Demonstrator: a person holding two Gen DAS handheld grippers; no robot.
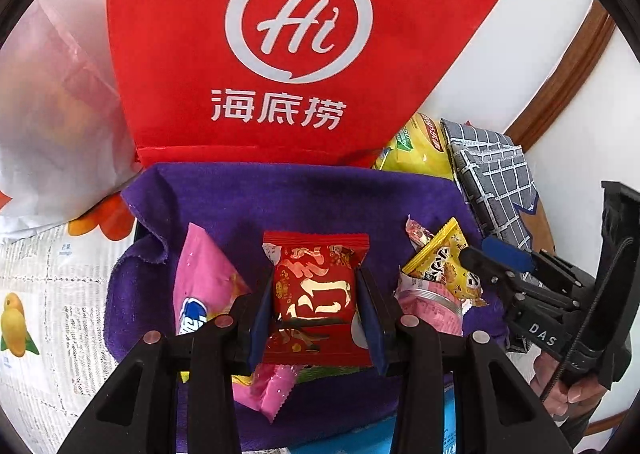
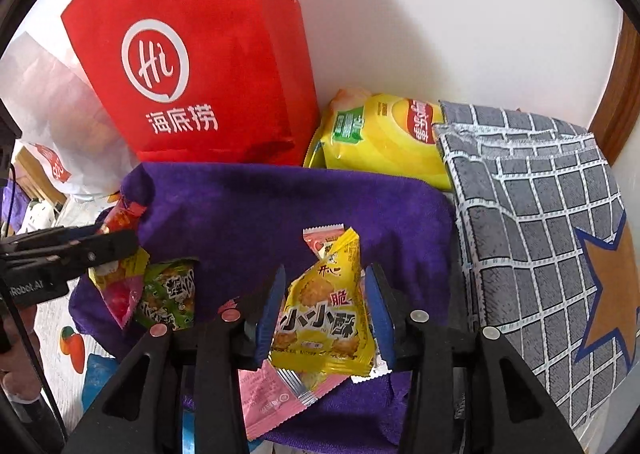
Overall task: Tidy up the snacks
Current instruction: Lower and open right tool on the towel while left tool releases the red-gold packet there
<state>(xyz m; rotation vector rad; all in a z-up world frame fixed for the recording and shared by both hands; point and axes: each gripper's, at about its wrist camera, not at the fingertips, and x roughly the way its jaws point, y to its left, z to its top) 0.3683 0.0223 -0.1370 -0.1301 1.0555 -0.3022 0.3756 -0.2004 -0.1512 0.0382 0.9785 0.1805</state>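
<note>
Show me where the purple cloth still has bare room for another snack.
Free: the far strip of the purple towel cloth, below the red paper bag, left of the grey checked cloth. Crowded: the near edge, around the red snack packet and yellow cracker packet.

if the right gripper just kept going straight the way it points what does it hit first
Most likely the purple cloth just past the yellow snack packet that already sits between the right gripper fingers; depth is hard to judge.

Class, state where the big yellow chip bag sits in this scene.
In the right wrist view the yellow chip bag lies at the back by the wall, between the red bag and the grey checked cloth, just behind the purple towel.
</note>
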